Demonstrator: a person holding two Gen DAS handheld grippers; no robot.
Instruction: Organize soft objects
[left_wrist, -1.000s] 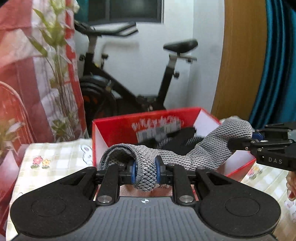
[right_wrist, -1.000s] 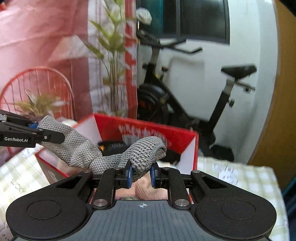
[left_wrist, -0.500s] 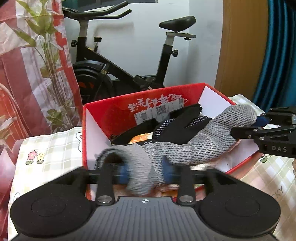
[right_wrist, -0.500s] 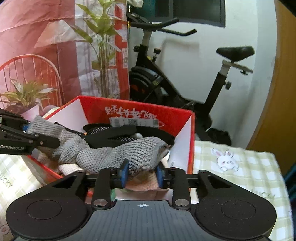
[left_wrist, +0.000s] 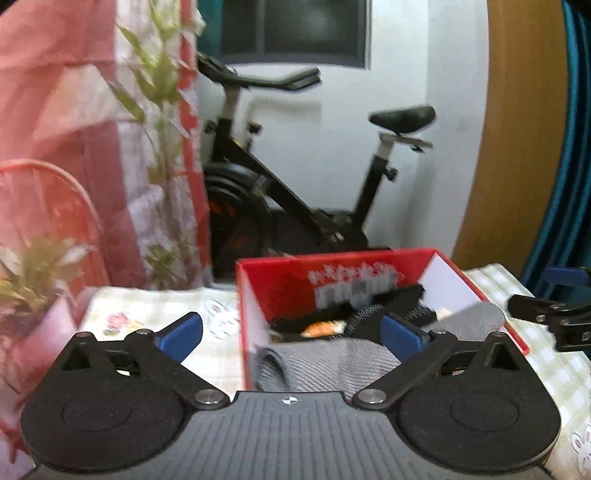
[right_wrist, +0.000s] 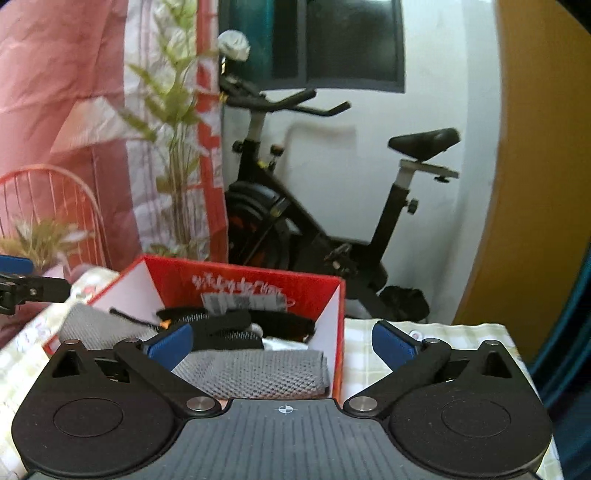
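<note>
Two grippers, left gripper (left_wrist: 290, 334) and right gripper (right_wrist: 282, 345), fingers apart, empty. Grey knit glove (right_wrist: 255, 373) draped low centre inside red box (right_wrist: 243, 282); soft, light, floppy—best pinched at cuff.

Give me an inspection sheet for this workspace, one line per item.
Surface: checked tablecloth covers the table.
Job's things: grey knit sleeve lies in the red box, over black gloves.
Clutter: nothing seen on the cloth.
Grippers: left gripper and right gripper both open, fingers spread, holding nothing.
Cables: nothing seen.
Surroundings: exercise bike, plant, red wire chair.
</note>
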